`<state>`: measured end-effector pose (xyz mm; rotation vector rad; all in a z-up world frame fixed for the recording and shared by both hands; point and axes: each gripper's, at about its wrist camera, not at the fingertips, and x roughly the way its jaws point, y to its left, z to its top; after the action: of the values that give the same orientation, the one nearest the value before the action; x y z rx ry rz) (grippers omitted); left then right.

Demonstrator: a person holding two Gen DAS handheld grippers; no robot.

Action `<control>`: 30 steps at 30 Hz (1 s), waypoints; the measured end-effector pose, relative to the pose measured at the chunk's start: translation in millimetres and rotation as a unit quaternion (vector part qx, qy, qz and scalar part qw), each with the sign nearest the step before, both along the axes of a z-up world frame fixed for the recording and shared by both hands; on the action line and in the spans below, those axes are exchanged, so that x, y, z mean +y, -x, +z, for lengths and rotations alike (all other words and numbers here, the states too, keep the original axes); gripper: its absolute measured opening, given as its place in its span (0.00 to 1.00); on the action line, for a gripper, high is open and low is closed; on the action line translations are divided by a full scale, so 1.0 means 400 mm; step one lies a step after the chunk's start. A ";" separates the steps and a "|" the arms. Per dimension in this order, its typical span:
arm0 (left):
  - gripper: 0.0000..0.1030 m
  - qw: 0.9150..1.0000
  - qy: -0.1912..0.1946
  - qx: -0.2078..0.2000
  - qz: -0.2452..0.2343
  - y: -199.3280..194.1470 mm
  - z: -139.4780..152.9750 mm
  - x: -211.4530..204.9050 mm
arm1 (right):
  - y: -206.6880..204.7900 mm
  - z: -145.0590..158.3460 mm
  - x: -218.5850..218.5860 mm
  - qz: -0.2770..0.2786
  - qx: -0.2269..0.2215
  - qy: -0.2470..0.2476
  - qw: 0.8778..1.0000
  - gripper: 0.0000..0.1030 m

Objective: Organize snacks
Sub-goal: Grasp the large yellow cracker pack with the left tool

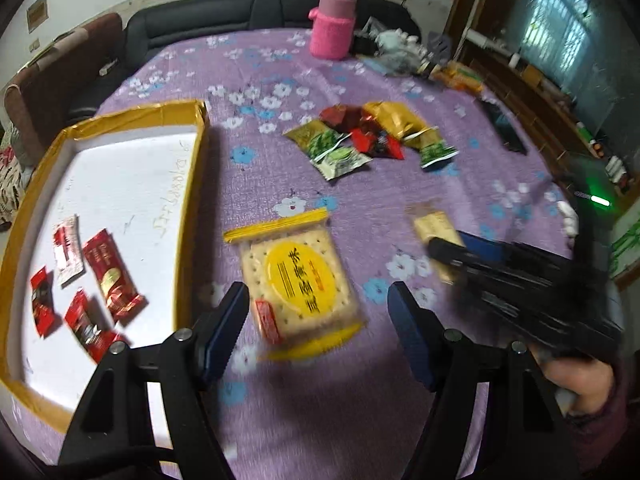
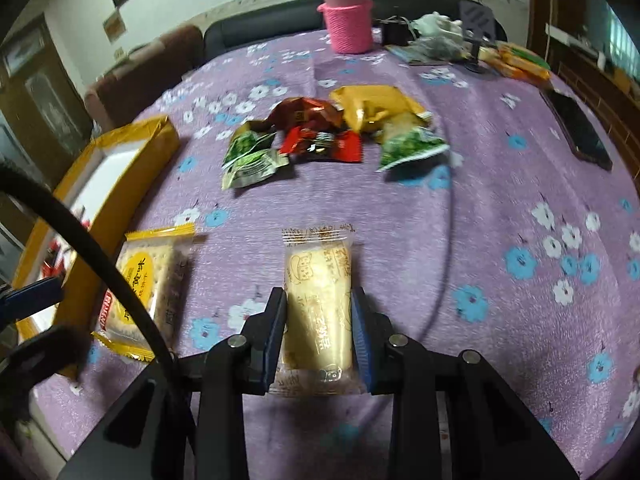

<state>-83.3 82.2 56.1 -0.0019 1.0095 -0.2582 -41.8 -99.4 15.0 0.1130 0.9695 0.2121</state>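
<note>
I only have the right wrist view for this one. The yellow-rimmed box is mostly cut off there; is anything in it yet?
Observer: Yes, several red snack packets lie on the floor of the box.
Operator: Is the left gripper gripping the cracker pack?
Observer: No. The left gripper is open, with its fingers on either side of the cracker pack.

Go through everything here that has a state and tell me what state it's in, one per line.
left gripper: open, around the cracker pack, not pressing
right gripper: shut on the wafer pack
cracker pack: sealed, flat on the cloth
wafer pack: sealed, gripped
box: open, four red packets inside
pink bottle: upright, capped
</note>
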 end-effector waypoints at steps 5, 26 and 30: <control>0.75 0.999 -0.047 0.027 0.008 -0.062 -0.059 -0.026 | 0.004 -0.001 -0.016 0.001 -0.008 -0.033 0.999 0.30; 0.70 0.999 0.044 -0.010 0.000 -0.008 0.041 0.025 | 0.029 0.049 -0.020 0.017 -0.027 -0.071 0.997 0.30; 0.70 0.995 0.083 -0.051 0.021 0.024 0.139 0.120 | 0.043 0.109 0.017 0.042 -0.048 -0.087 0.994 0.30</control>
<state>-93.0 130.0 111.6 -0.1600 0.8838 -0.3012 -59.1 -92.4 58.4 0.2192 0.8589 0.3760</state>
